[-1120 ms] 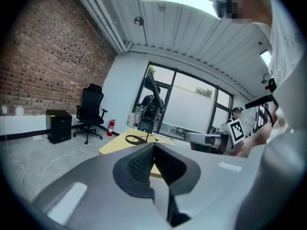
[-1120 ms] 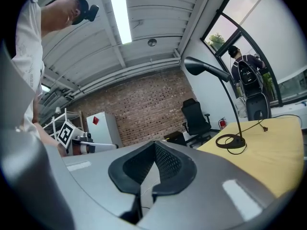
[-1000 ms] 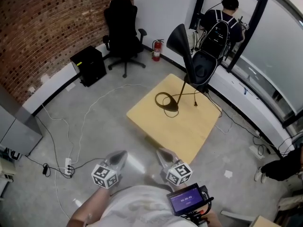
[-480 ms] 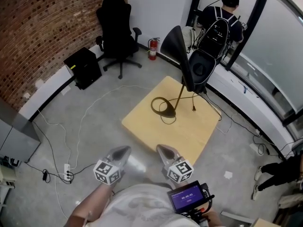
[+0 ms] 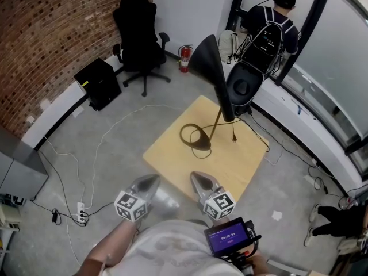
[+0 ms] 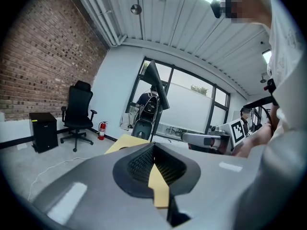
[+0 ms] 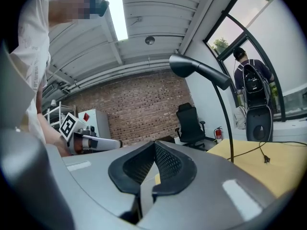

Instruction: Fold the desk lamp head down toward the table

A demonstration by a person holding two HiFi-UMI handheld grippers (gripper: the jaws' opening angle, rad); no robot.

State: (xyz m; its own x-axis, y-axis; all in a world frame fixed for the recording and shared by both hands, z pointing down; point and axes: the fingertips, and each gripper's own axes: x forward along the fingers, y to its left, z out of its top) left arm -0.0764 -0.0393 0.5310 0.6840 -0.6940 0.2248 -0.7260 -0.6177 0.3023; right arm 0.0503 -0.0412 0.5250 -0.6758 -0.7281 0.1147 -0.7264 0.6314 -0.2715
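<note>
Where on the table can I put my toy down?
The near half of the table, from the lamp base to its nearest edge, is bare. The far part is crowded with the base, stem and cord.

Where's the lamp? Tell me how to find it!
Look for the square wooden table in the middle of the grey floor. The desk lamp stands on it. It is the only tall thing there: a thin stem with a big black cone-shaped head on top.
</note>
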